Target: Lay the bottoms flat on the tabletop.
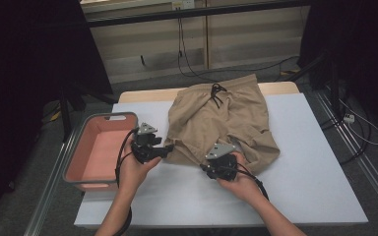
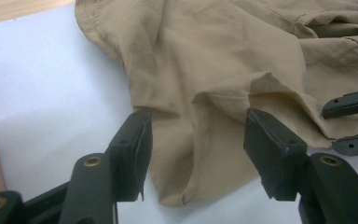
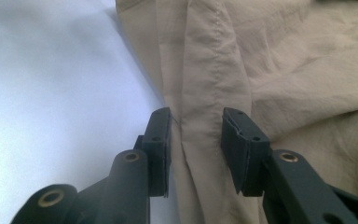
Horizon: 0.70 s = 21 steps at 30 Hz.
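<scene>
While no readable writing shows, we see left gripper (image 2: 198, 140) apart around shorts (image 1: 216, 123) hem, right gripper (image 3: 196, 140) apart astride fold.

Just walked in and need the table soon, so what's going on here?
A person is working on tan shorts spread on a white table, with a gripper in each hand. The left gripper and the right gripper each straddle a fold at the near hem, jaws open, not yet pinching. A pink bin sits at the left with nothing inside.
</scene>
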{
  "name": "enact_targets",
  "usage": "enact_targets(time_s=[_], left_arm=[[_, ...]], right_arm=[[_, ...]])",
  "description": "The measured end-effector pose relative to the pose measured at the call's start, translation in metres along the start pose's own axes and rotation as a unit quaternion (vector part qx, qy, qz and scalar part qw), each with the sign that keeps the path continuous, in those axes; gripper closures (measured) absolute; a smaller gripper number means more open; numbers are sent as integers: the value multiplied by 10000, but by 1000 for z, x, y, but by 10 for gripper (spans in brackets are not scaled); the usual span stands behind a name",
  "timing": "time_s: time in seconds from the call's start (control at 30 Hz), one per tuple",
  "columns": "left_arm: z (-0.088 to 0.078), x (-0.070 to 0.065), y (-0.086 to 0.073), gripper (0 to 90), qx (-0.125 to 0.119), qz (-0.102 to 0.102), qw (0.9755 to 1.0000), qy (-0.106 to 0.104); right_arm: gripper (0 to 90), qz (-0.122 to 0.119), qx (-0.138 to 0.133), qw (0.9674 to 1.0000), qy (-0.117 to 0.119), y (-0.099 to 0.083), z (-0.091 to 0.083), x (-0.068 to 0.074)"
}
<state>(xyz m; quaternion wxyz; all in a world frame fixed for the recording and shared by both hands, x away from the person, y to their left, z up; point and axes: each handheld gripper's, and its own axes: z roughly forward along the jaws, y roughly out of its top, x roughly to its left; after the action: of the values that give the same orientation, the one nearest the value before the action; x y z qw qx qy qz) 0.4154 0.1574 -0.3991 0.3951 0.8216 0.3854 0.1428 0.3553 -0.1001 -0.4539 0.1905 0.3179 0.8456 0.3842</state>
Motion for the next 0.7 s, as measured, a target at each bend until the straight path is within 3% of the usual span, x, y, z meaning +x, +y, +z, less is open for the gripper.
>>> enact_targets(time_s=[0.2,0.43,0.5,0.7], left_arm=[[1,-1,0,420,-17,-4,10000,12],[3,-1,0,421,10,21,10000,38],[4,0,-1,422,-8,-3,10000,9],[5,0,-1,431,2,-44,10000,-47]], right_arm=[[535,-122,8,9999,14,1,2,4],[554,5,51,10000,-22,-1,15,-3],[576,41,15,10000,-5,-1,16,-4],[815,107,-100,9998,95,-2,13,-9]])
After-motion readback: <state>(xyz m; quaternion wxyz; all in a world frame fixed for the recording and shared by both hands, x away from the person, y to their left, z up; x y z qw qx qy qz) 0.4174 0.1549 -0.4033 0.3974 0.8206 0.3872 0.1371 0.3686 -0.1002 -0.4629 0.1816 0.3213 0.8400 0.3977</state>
